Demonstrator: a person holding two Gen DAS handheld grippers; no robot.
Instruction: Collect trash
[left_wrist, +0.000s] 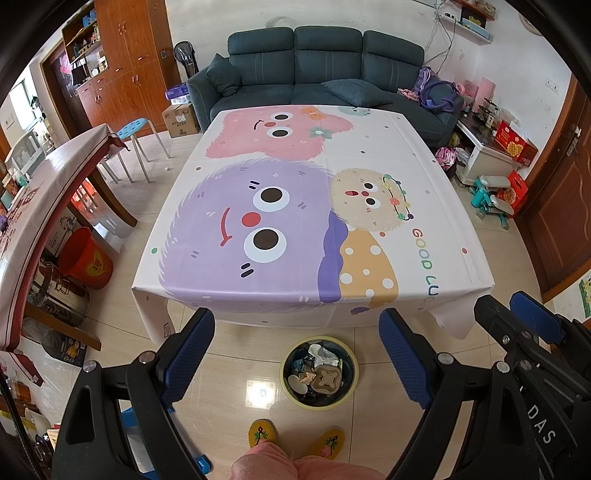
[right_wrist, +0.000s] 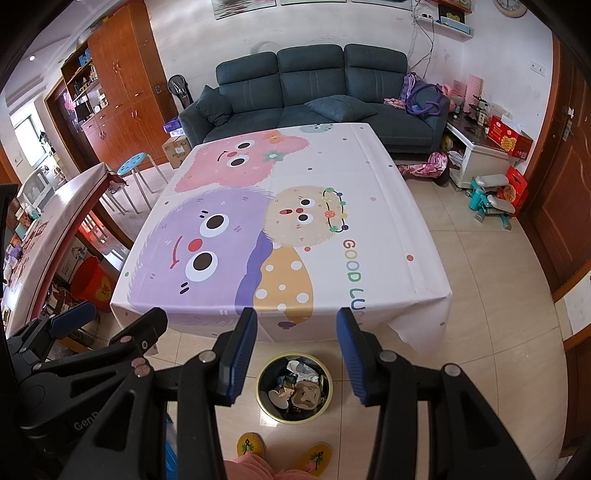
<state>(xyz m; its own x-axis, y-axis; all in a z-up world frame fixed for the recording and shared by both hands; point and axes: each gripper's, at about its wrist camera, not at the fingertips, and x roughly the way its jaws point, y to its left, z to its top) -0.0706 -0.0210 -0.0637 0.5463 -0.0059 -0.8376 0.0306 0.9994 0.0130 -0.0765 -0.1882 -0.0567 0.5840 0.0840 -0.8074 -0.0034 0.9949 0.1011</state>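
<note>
A round bin with a yellow-green rim (left_wrist: 318, 405) (right_wrist: 293, 420) stands on the tiled floor just in front of the low table. Inside it lie crumpled paper, foil and a brown piece of trash (left_wrist: 325, 380) (right_wrist: 304, 395). The table wears a cartoon-monster tablecloth (left_wrist: 295, 206) (right_wrist: 280, 229), and I see nothing lying on it. My left gripper (left_wrist: 295, 317) (right_wrist: 120, 312) hangs open above the bin, empty. Beside it, my right gripper (right_wrist: 295, 317) (left_wrist: 506, 301) is also open with nothing between its fingers.
A person's feet in yellow slippers (left_wrist: 291, 435) stand right behind the bin. A dining table (left_wrist: 44, 192), a blue stool (left_wrist: 135, 129) and a red bucket (left_wrist: 86, 258) are on the left. A dark sofa (left_wrist: 325, 70) is beyond the table, a white cabinet (left_wrist: 484, 155) on the right.
</note>
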